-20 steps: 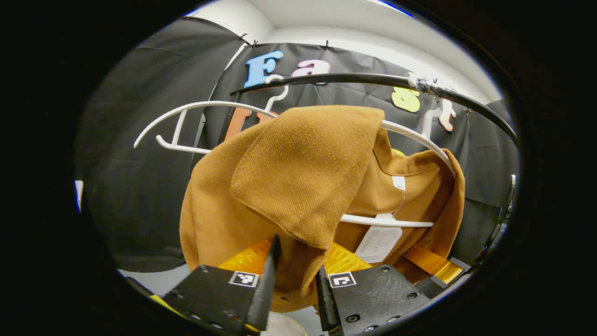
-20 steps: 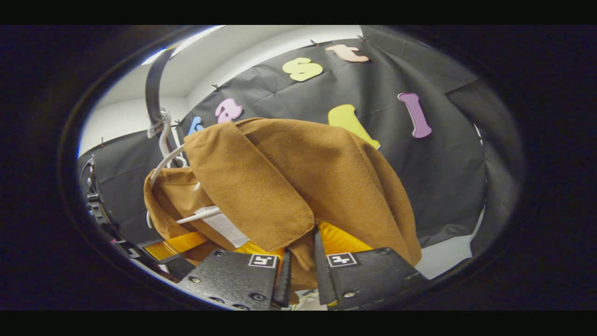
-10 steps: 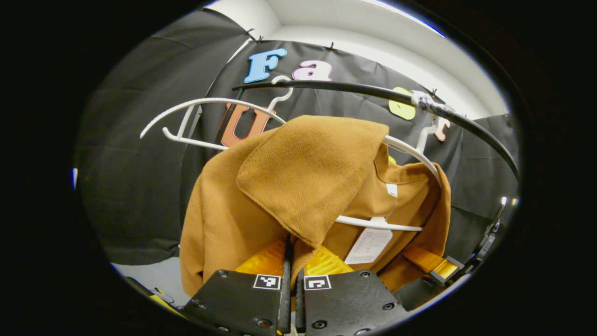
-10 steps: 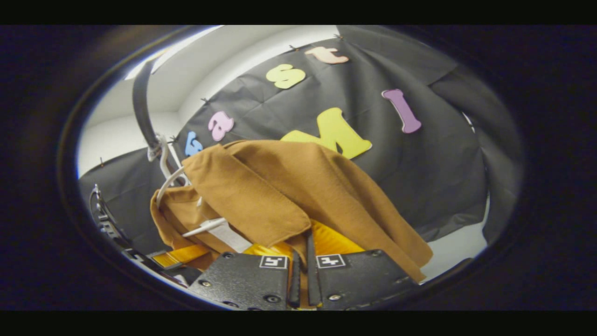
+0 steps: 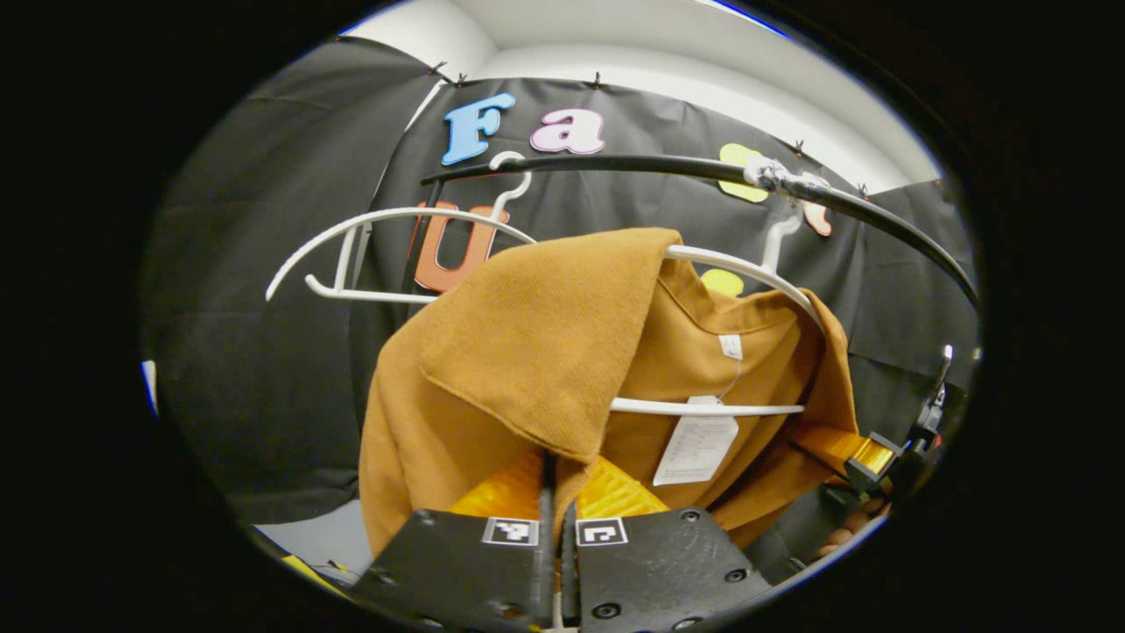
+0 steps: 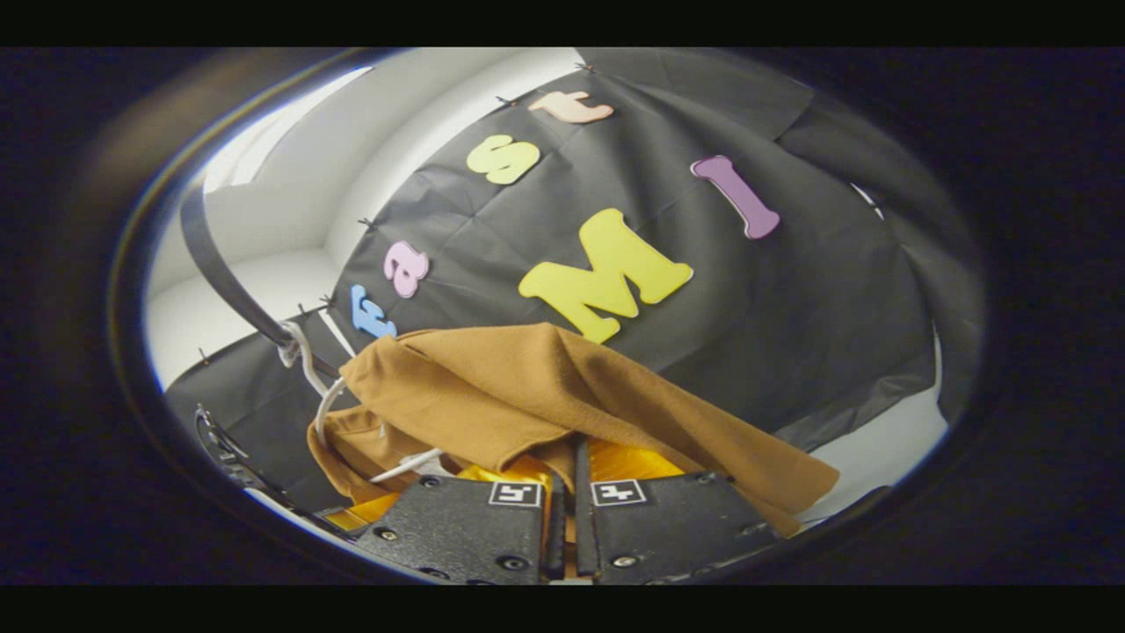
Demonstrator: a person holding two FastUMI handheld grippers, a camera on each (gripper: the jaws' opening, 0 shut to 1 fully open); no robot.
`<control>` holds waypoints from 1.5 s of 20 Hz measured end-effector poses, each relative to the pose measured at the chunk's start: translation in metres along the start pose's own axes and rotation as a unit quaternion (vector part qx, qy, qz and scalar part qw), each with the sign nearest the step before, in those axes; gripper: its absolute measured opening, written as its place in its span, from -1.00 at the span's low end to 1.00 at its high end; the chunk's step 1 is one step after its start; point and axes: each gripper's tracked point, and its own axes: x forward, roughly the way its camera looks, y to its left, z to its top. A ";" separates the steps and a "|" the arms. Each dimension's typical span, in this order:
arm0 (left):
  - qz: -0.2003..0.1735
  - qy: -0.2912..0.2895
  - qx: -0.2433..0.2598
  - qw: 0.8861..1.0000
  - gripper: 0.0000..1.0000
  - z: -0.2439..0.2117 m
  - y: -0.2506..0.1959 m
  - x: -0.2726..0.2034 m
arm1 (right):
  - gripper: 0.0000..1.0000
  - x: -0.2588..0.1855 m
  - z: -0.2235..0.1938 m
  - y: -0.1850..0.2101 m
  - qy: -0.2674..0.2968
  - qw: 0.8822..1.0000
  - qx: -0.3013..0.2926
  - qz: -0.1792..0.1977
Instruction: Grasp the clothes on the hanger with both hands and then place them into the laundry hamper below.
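A brown garment (image 5: 545,352) hangs over a white hanger (image 5: 729,264) on a black rail (image 5: 668,165). In the left gripper view my left gripper (image 5: 554,492) is shut on the lower edge of the garment's front fold, its jaws closed with cloth pinched between them. A paper tag (image 5: 696,450) dangles inside the collar. In the right gripper view the same brown garment (image 6: 562,396) drapes low over my right gripper (image 6: 569,479), which is shut on its hem. The white hanger (image 6: 318,413) peeks out at the left there. At the far right of the left gripper view the other gripper (image 5: 866,457) shows.
A second, bare white hanger (image 5: 369,255) hangs on the rail to the left of the garment. The black rail (image 6: 220,272) curves up at the left of the right gripper view. A light floor patch (image 5: 325,536) lies below the cloth wall.
Both grippers went from open around the cloth to shut on it. The right gripper has since sunk lower, pulling the garment's shoulder down; the garment has slid along the hanger.
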 end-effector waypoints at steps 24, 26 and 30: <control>0.030 -0.092 -0.038 0.995 -0.85 0.109 0.068 -0.037 | -0.91 -0.017 0.081 0.003 -0.062 0.995 0.059 0.057; 0.026 -0.084 -0.032 0.996 -0.85 0.109 0.069 -0.035 | -0.91 -0.017 0.086 0.002 -0.062 0.995 0.050 0.057; 0.013 -0.082 -0.013 0.996 -0.85 0.119 0.072 -0.035 | -0.85 -0.011 0.098 0.001 -0.054 0.996 0.042 0.058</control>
